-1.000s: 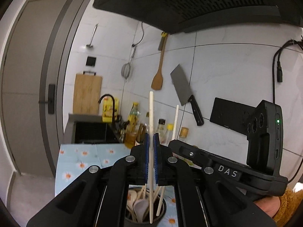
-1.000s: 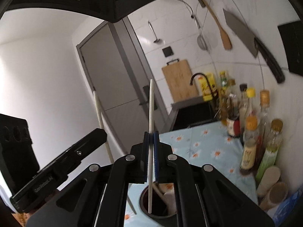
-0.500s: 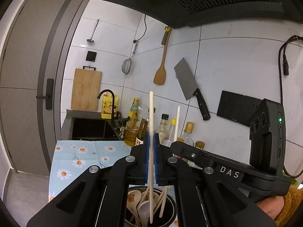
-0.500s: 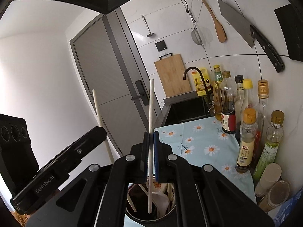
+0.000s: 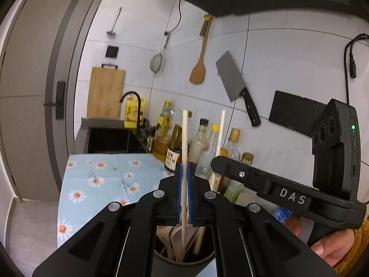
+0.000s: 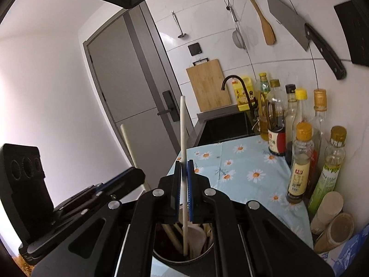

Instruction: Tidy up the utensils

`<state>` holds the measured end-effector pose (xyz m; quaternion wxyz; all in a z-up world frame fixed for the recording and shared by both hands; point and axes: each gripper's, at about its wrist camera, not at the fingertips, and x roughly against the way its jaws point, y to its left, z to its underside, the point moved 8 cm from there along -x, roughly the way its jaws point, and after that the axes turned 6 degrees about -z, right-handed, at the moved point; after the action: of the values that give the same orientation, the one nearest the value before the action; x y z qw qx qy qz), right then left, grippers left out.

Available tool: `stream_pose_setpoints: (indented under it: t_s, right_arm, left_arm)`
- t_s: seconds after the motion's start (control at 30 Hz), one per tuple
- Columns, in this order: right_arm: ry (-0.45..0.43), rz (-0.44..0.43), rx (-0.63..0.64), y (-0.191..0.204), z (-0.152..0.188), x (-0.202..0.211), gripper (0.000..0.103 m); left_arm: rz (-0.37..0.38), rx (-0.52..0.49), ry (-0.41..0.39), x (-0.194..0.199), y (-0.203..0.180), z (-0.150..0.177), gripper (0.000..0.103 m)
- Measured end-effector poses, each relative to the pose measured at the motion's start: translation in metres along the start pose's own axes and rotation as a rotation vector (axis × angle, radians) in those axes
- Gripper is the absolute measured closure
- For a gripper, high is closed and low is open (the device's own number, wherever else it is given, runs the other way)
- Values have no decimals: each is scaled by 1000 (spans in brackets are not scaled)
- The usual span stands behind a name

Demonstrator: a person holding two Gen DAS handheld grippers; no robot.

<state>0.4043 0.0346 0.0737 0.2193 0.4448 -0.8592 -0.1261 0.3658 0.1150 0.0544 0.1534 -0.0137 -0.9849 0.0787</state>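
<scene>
Fingers of the left gripper (image 5: 183, 194) clamp an upright chopstick (image 5: 184, 138) over the utensil holder (image 5: 184, 265); the right gripper (image 6: 183, 191) points slightly downward, its jaws just opening around its tilted chopstick (image 6: 182, 127).

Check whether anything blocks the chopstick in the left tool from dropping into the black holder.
Nothing visible does. The chopstick in the left tool already has its tip inside the holder, beside the spoons standing there, which leave room.

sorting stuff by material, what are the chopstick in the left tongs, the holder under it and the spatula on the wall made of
Chopstick: pale, matte, with no grain visible; looks like light wood or bamboo, though plastic is possible.
Holder: dark, smooth, round rim; probably plastic or coated metal, hard to tell.
Spatula: warm brown and matte, apparently wood.
</scene>
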Motion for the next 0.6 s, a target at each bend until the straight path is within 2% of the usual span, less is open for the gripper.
stream_pose_setpoints:
  t_s: [0.07,0.47,0.53,0.6]
  right_arm:
    - [7,-1,-2,0,1,1,80]
    - [3,-3,-11,6,-2,27,79]
    - [0,-2,3,9,-1,35,75]
    - [-6,2,11,11,0,44,75]
  left_arm:
    - [0,5,9,1,1,0,99]
    - [-4,22,39,21,1,2,98]
    - [-6,23,43,28,0,5,98]
    - [-11,22,49,36,-1,8,95]
